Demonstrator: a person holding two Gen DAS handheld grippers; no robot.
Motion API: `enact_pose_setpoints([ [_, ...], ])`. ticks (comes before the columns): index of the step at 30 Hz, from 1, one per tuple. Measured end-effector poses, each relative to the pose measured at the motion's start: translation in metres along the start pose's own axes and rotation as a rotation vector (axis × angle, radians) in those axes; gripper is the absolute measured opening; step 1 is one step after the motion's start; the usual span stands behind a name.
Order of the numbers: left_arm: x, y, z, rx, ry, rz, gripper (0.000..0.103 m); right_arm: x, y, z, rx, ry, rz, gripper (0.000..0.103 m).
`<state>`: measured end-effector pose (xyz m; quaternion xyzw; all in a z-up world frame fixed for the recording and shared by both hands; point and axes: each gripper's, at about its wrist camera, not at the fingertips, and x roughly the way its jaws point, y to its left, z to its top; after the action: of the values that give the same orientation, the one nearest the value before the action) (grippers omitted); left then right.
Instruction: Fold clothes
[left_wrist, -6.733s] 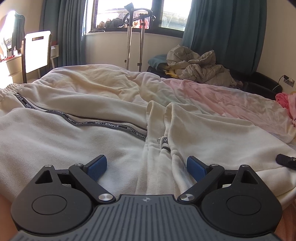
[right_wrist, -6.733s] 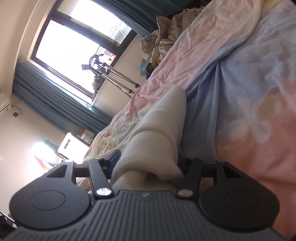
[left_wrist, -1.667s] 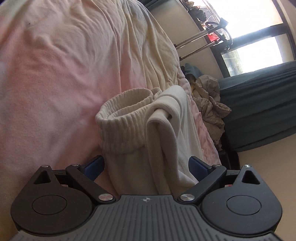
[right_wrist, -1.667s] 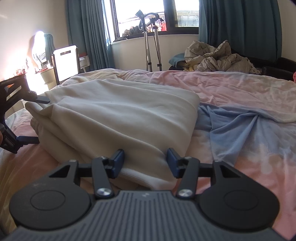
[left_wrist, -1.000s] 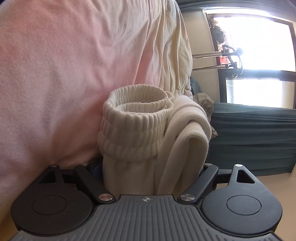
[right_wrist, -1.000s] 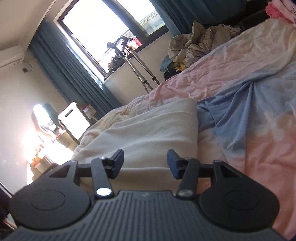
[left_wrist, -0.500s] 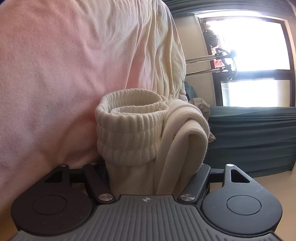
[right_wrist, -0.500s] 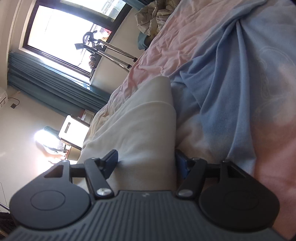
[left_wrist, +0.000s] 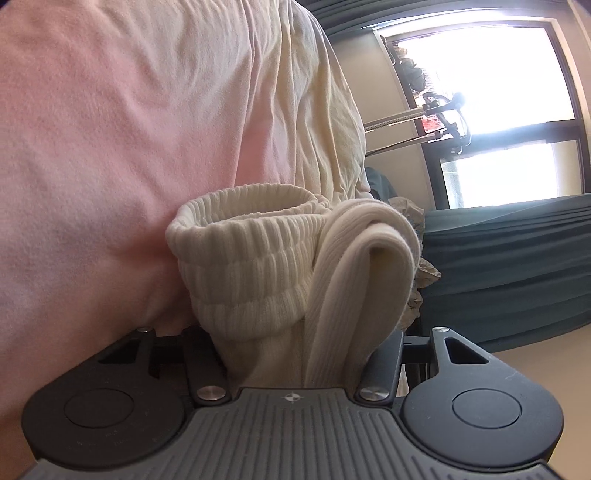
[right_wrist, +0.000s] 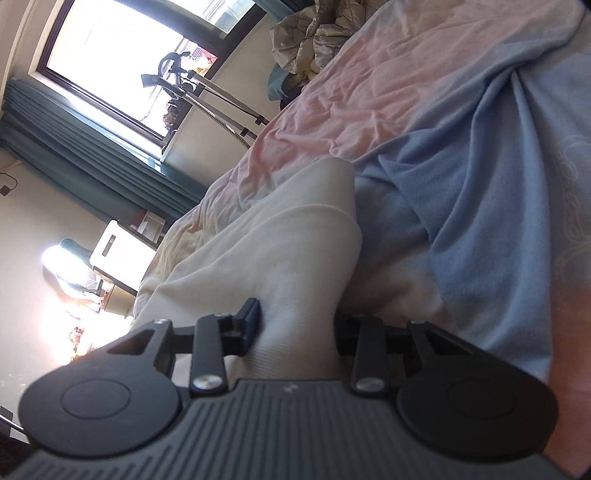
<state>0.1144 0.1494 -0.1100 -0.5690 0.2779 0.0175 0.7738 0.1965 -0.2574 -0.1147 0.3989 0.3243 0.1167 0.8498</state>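
A cream ribbed-knit folded garment (left_wrist: 258, 266) is showing at centre frame against a pink-and-cream blanket (left_wrist: 110, 129). In the right wrist view, the blanket (right_wrist: 498, 184) is shading into pale blue at right; teal curtains (right_wrist: 92, 147) are hanging upper left.

Hard daylight pours through the dark-framed glass window (left_wrist: 506, 122), blown out to white in both views. Glare flares at the right view's left edge. Fisheye bending curves the borders; nearby black plastic gripper housings sit shadowed.

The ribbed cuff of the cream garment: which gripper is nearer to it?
Left. The left gripper closes around fabric directly below the ribbed cuff; the right gripper closes on a smooth folded edge, no cuff visible.
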Motion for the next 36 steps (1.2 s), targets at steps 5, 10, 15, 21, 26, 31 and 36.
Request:
enact_pose_setpoints([
  [5, -0.016, -0.008, -0.001, 0.004, -0.021, -0.023, 0.045, -0.024, 0.03, -0.001, -0.074, -0.059, 0.005, 0.027],
  [10, -0.037, -0.022, -0.003, 0.0, 0.018, -0.081, 0.044, -0.055, 0.063, 0.004, -0.154, -0.121, 0.022, 0.025],
  [15, -0.058, -0.055, -0.019, 0.019, 0.056, -0.172, 0.044, -0.11, 0.093, 0.016, -0.214, -0.207, 0.06, 0.024],
  [21, -0.062, -0.118, -0.067, 0.076, 0.099, -0.255, 0.044, -0.196, 0.102, 0.043, -0.236, -0.345, 0.087, 0.024],
  [26, -0.036, -0.179, -0.121, 0.175, 0.162, -0.33, 0.044, -0.267, 0.066, 0.074, -0.182, -0.482, 0.118, 0.024],
  [31, 0.008, -0.222, -0.183, 0.267, 0.24, -0.384, 0.044, -0.326, 0.011, 0.101, -0.135, -0.626, 0.1, 0.025],
  [36, 0.075, -0.244, -0.248, 0.375, 0.318, -0.379, 0.044, -0.353, -0.061, 0.123, -0.051, -0.731, 0.036, 0.025],
])
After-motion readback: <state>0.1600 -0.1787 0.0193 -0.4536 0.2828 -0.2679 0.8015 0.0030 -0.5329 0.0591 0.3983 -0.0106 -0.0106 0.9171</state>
